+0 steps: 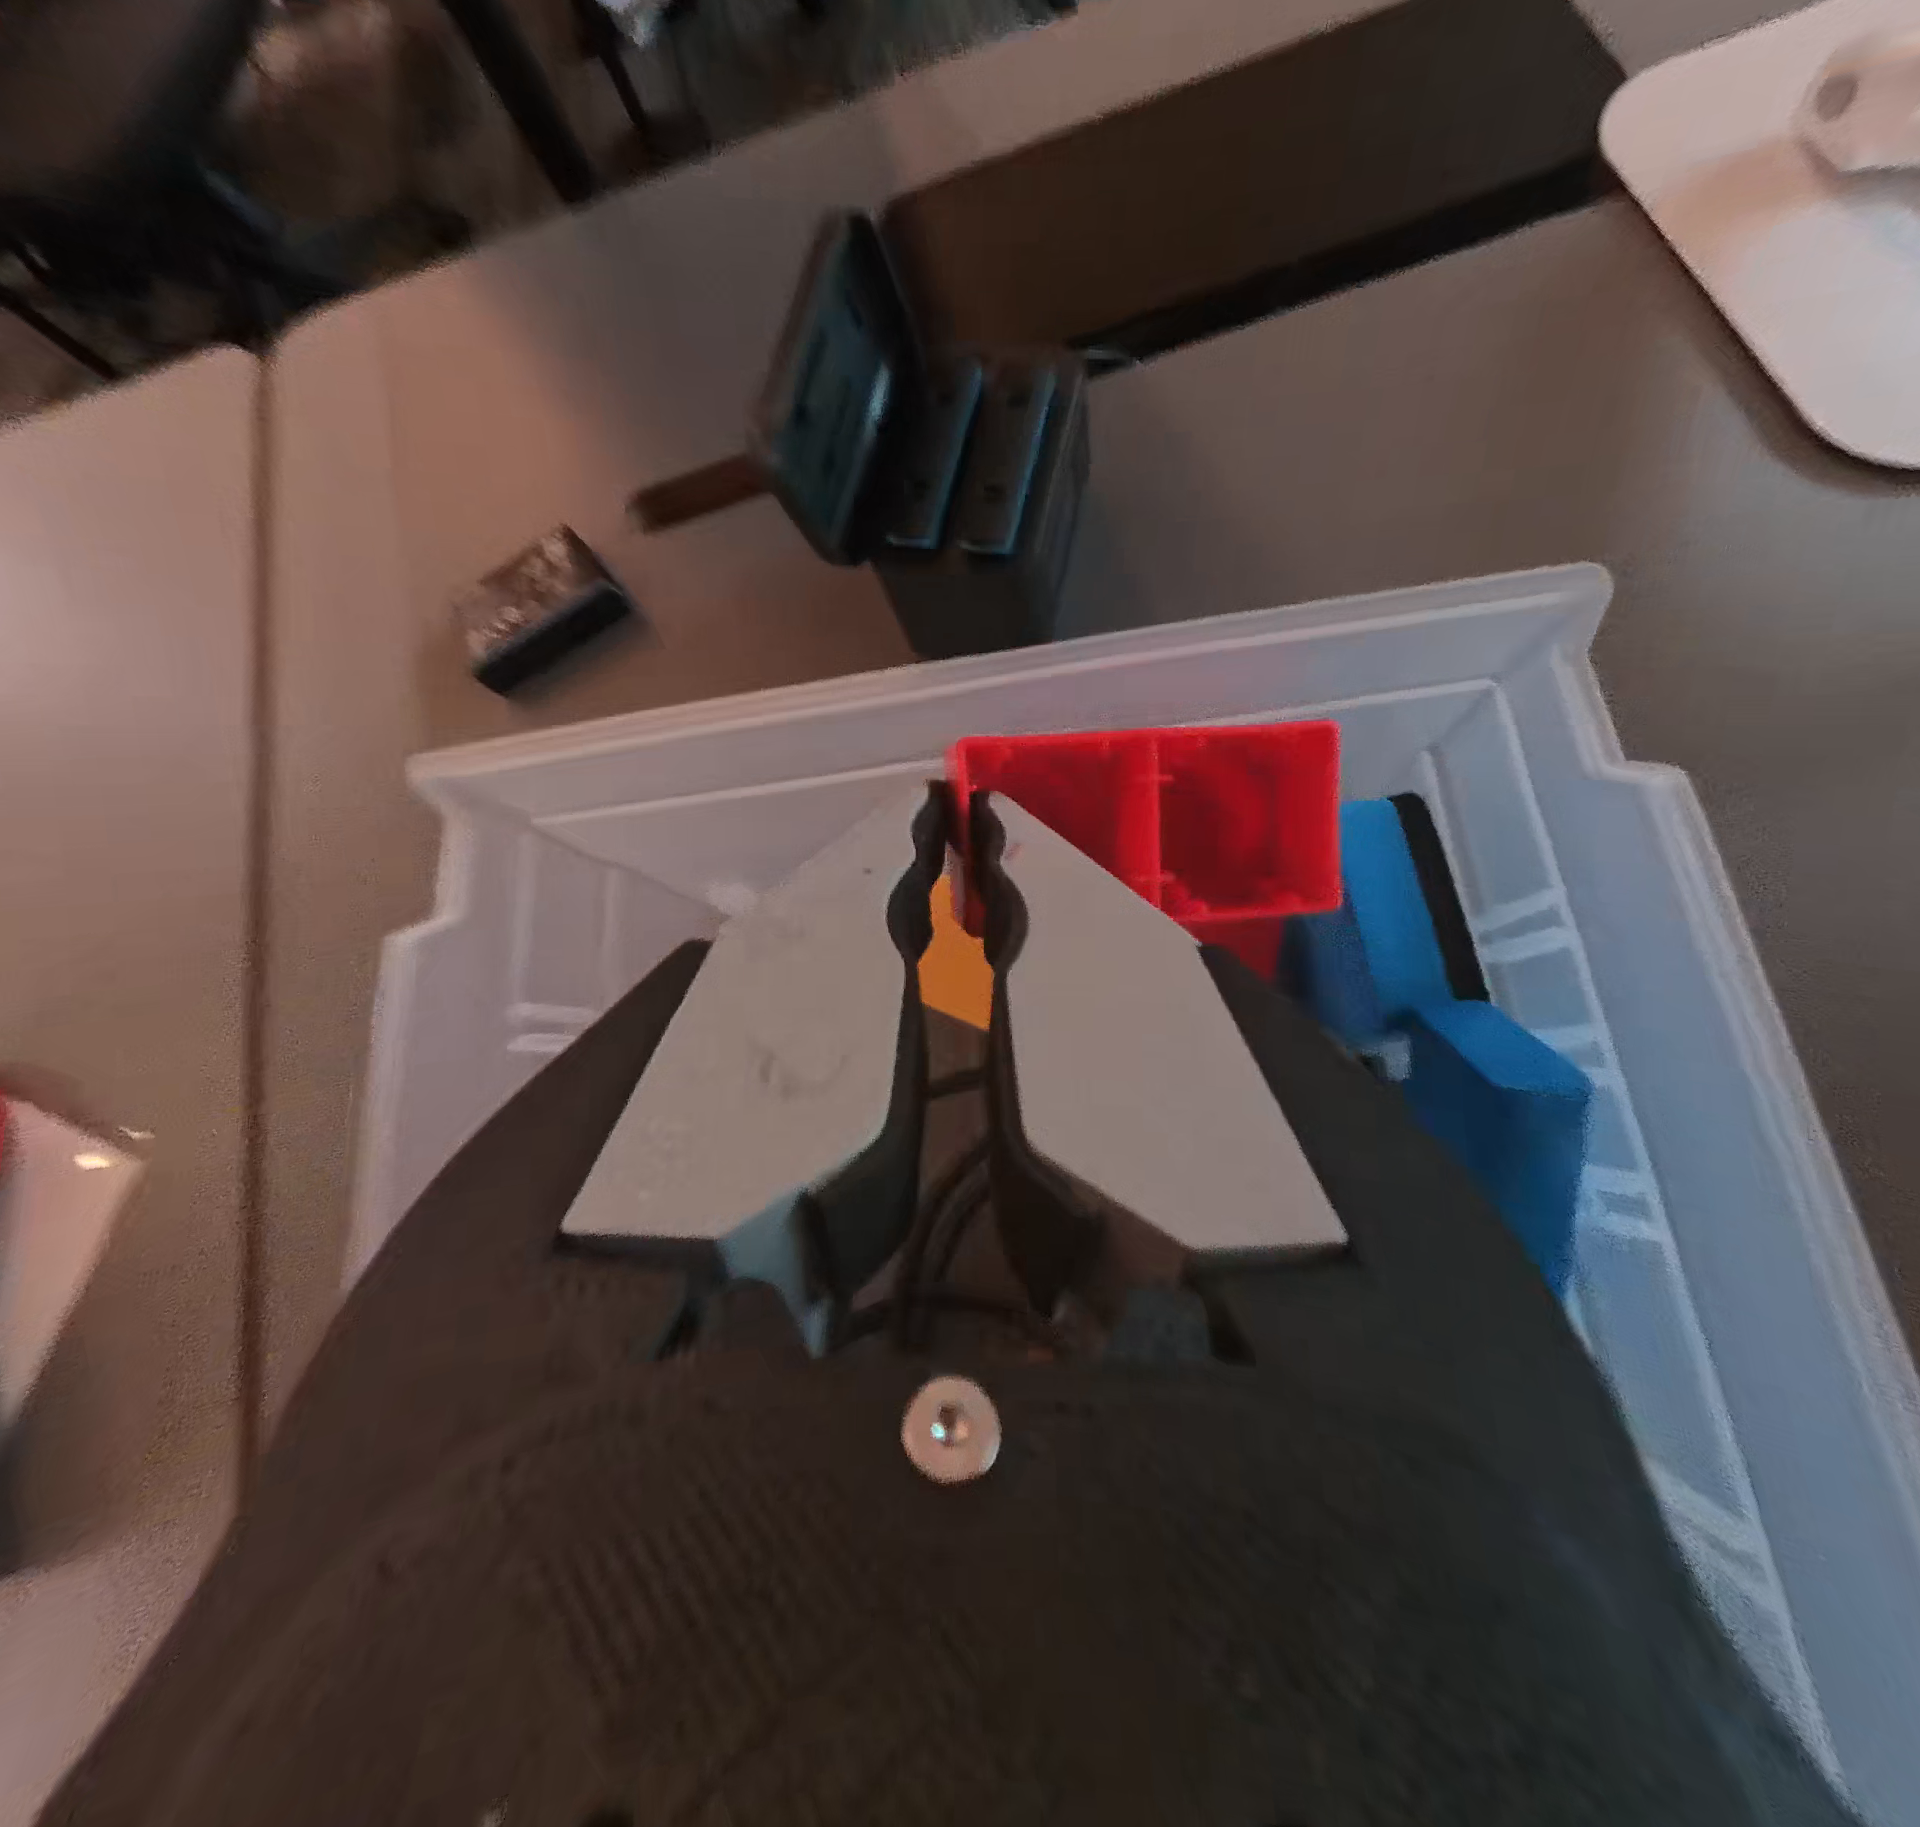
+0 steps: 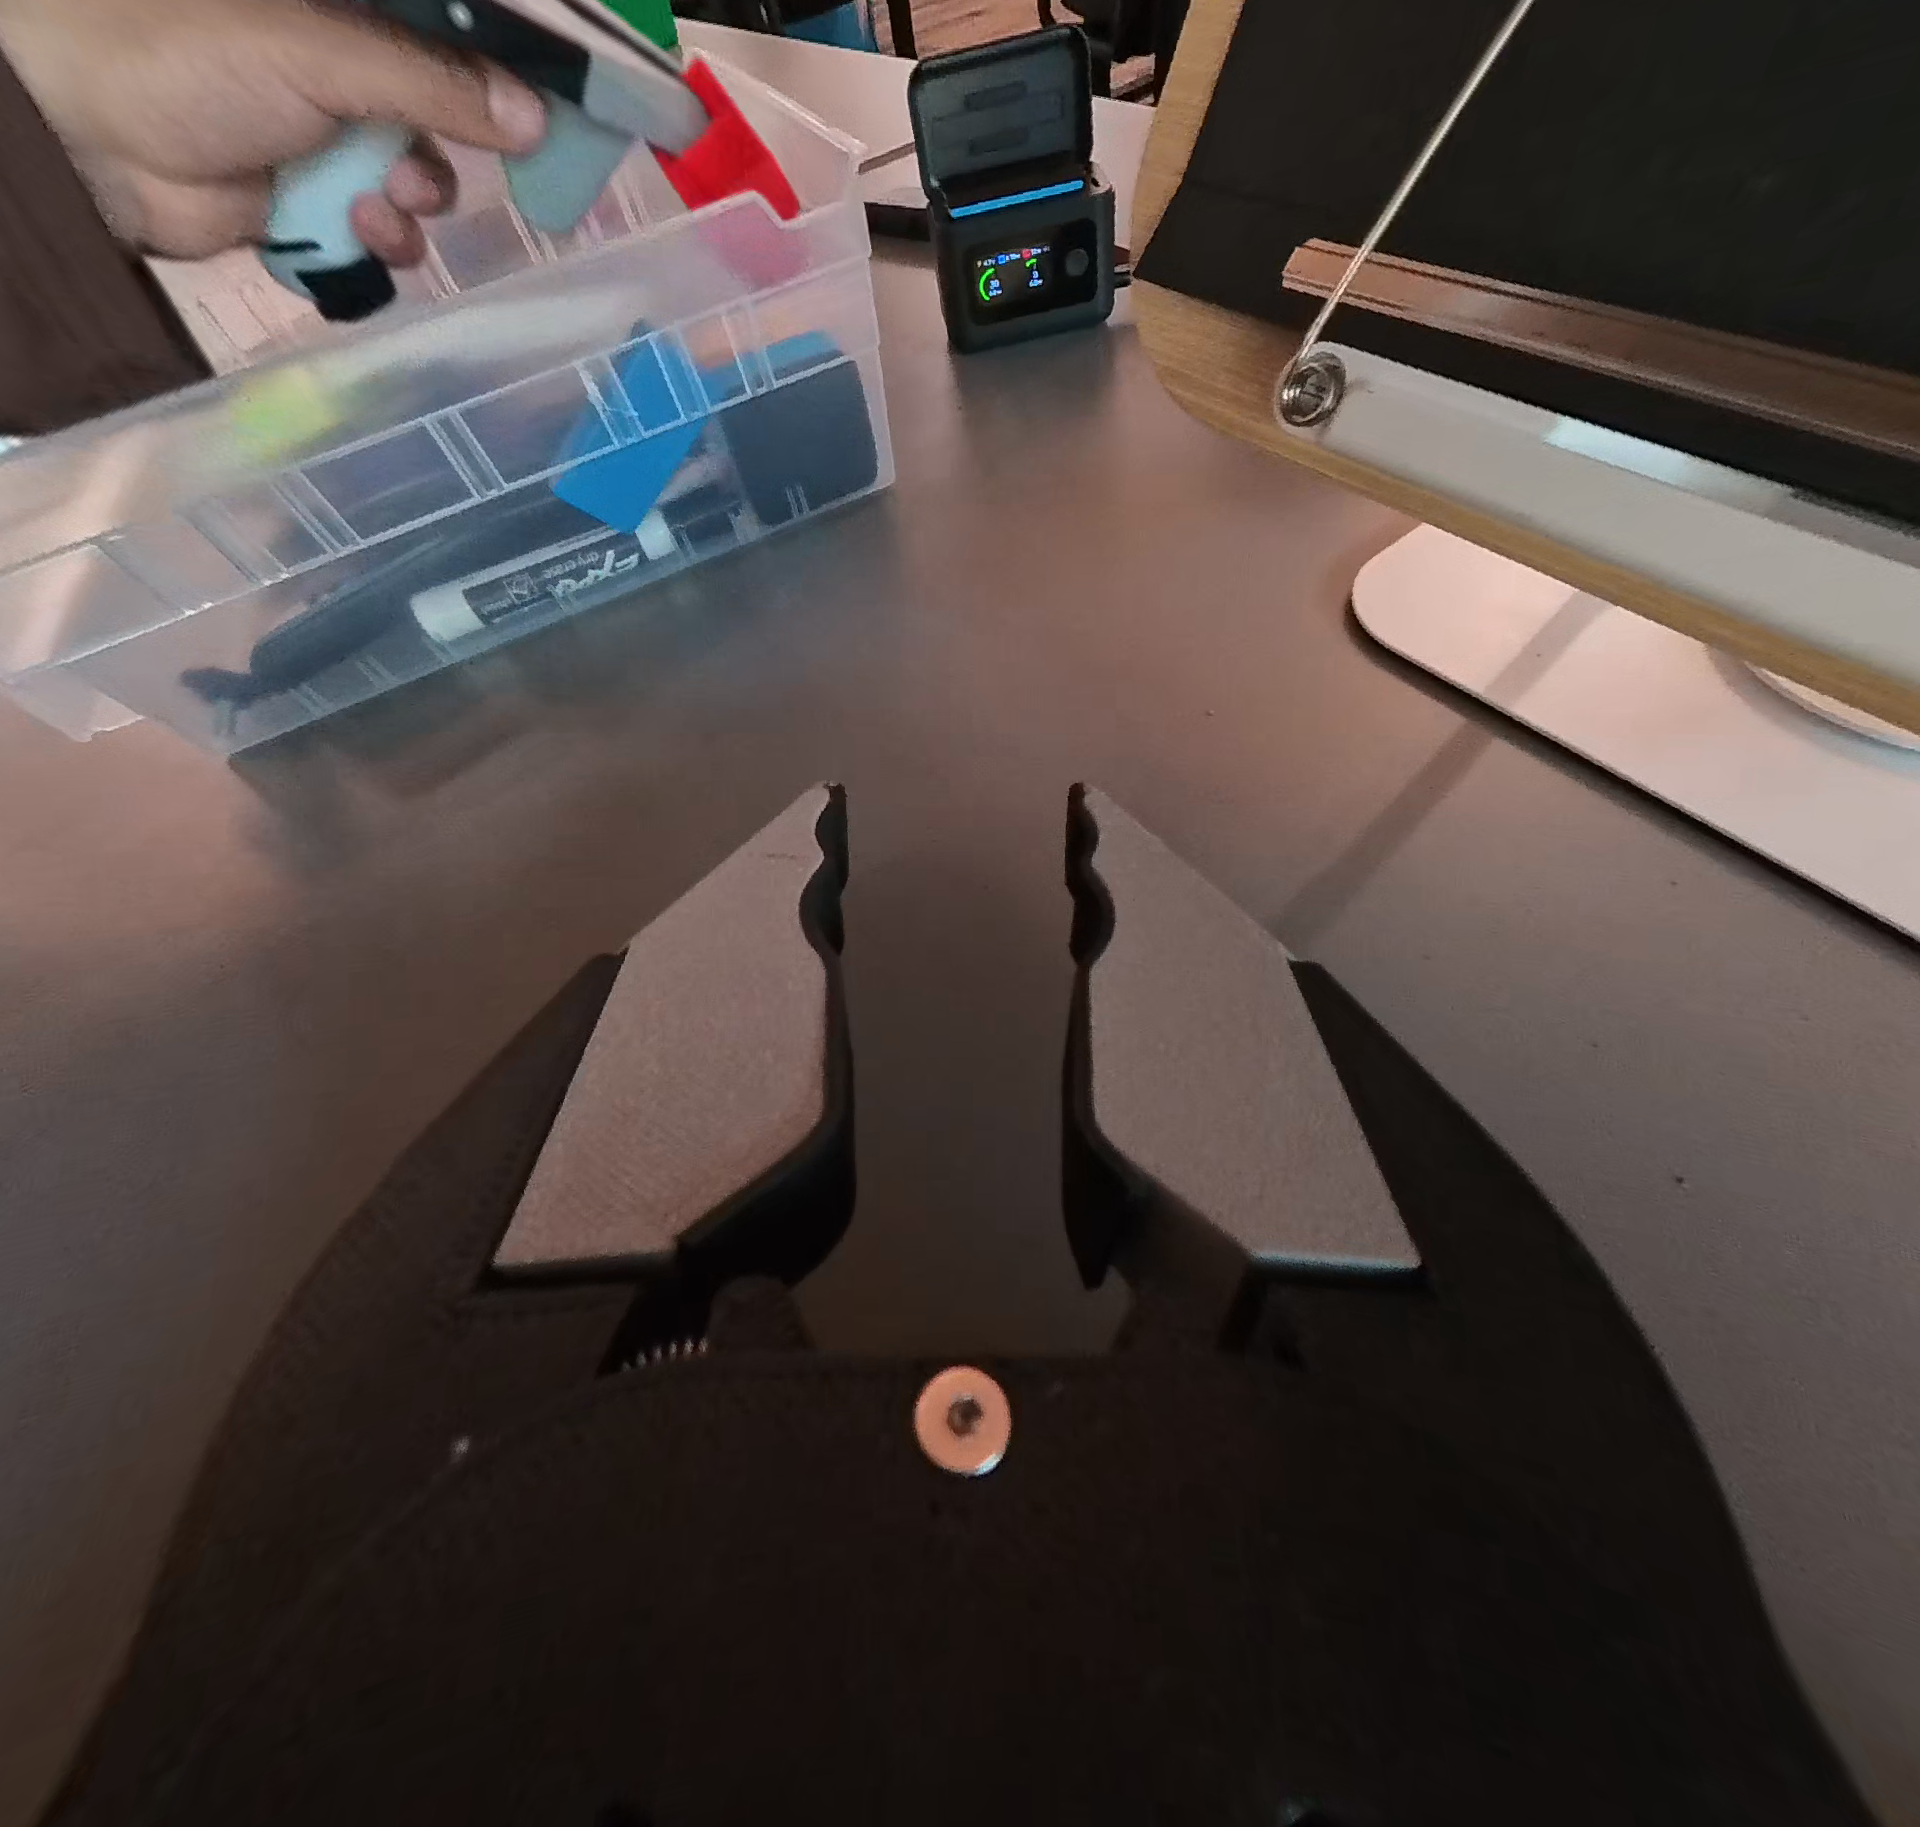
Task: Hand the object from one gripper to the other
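Closest to us in the right wrist view, the right gripper [image 2: 951, 821] sits low over the dark table [image 2: 1039, 634], jaws parted with only bare tabletop showing in the gap. Nothing in it!

Beyond it and to the left stands the clear bin [image 2: 665, 395], our landmark. Through its near wall we see a marker [image 2: 520, 593] lying along the front, a blue piece [image 2: 634, 447] above it, and a black block [image 2: 800, 447] at the bin's right end.

Over the bin's far side, we catch the left gripper [image 1: 961, 832] pinching the red block [image 1: 1236, 821] by one thin wall. We see a bright red, hollow plastic box shape, its open side facing the left wrist camera, with an inner divider rib and a round boss inside. It hangs clear above the bin's contents; from the right wrist view it sits just above the bin's back rim, with the hand [image 2: 208, 104] around the gripper's handle.

Below the block in the bin, an orange piece [image 1: 956, 967] peeks between the fingers.

Behind the bin, to its right, a small charging case [image 2: 1018, 219] stands with its lid up and screen lit, and farther right a monitor [image 2: 1558, 167] rises on its white base.
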Motion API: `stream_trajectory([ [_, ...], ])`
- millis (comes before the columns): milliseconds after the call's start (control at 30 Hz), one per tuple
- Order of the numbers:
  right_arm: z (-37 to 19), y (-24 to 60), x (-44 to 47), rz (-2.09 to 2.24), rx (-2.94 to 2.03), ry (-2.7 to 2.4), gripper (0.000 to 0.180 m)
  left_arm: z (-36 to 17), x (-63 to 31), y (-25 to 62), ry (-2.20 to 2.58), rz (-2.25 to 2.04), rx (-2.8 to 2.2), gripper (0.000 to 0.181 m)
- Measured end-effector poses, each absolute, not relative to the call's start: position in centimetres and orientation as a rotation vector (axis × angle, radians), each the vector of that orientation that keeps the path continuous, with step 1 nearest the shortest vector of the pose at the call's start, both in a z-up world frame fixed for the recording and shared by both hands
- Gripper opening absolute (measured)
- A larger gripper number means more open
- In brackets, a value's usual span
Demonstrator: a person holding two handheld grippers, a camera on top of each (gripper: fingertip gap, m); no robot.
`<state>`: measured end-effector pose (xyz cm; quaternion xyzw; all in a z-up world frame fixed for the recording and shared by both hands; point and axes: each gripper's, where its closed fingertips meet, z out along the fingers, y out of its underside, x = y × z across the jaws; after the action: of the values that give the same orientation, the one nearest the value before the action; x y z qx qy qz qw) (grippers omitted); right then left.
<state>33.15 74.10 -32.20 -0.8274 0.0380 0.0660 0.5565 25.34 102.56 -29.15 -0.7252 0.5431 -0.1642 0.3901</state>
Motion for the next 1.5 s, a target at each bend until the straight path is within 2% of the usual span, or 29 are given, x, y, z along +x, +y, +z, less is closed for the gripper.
stream_trajectory([
  [33,-32.2,74.1,33.1,0.156,-1.954,0.089,0.039,-28.3,25.0,102.8,1.377,-0.394,-1.814,0.000],
  [167,-32.2,74.1,33.1,0.157,-1.953,0.086,0.038,-25.0,24.4,102.7,1.344,-0.415,-1.727,0.000],
  [267,-31.9,74.1,32.9,0.174,-1.937,0.076,0.038,-21.4,25.3,99.0,1.326,-0.637,-1.659,0.000],
  [500,-31.4,74.3,31.5,0.272,-1.901,-0.001,0.047,-10.8,26.0,75.8,1.537,-1.005,-0.970,0.000],
  [567,-31.2,74.2,31.4,0.274,-1.893,-0.015,0.048,-11.7,26.2,70.4,1.576,-0.969,-0.816,0.001],
  [667,-32.1,73.7,32.9,0.177,-1.982,0.017,0.046,-15.4,28.7,67.6,1.546,-0.946,-0.808,0.000],
  [800,-33.2,71.9,37.7,-0.115,-2.087,0.118,0.046,-19.4,31.9,70.7,1.385,-0.894,-0.834,0.001],
  [1033,-33.4,71.0,39.9,-0.090,-2.088,0.270,0.046,-24.3,32.4,72.2,1.369,-0.878,-0.768,0.001],
  [1367,-31.7,70.4,40.2,-0.163,-2.024,0.265,0.054,-23.9,32.1,72.5,1.312,-0.954,-0.817,0.000],
  [1500,-29.6,70.5,37.3,0.083,-1.919,0.210,0.063,-23.6,32.0,74.4,1.261,-0.968,-0.848,0.001],
])
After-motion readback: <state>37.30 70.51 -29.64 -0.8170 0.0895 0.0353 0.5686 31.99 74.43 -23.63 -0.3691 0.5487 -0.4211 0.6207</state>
